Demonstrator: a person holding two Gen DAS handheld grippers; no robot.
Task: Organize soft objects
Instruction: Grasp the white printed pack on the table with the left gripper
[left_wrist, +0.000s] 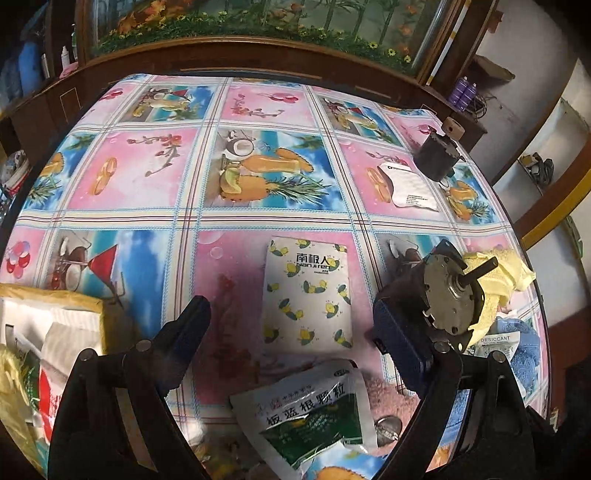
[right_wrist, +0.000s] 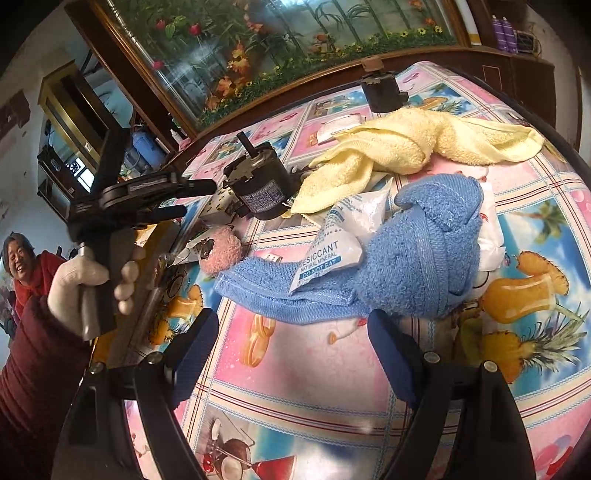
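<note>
In the right wrist view a crumpled blue towel lies just ahead of my open, empty right gripper. A yellow towel lies behind it. A white desiccant packet rests on the blue towel. A pink fluffy piece lies to the left. In the left wrist view my left gripper is open and empty over a lemon-print packet. The yellow towel and blue towel show at the right. The left gripper also shows in the right wrist view.
A black motor stands by the left gripper's right finger, also seen in the right wrist view. A second dark cylinder stands far right. A green-print sachet, a white pouch and a yellow box lie on the fruit-print tablecloth.
</note>
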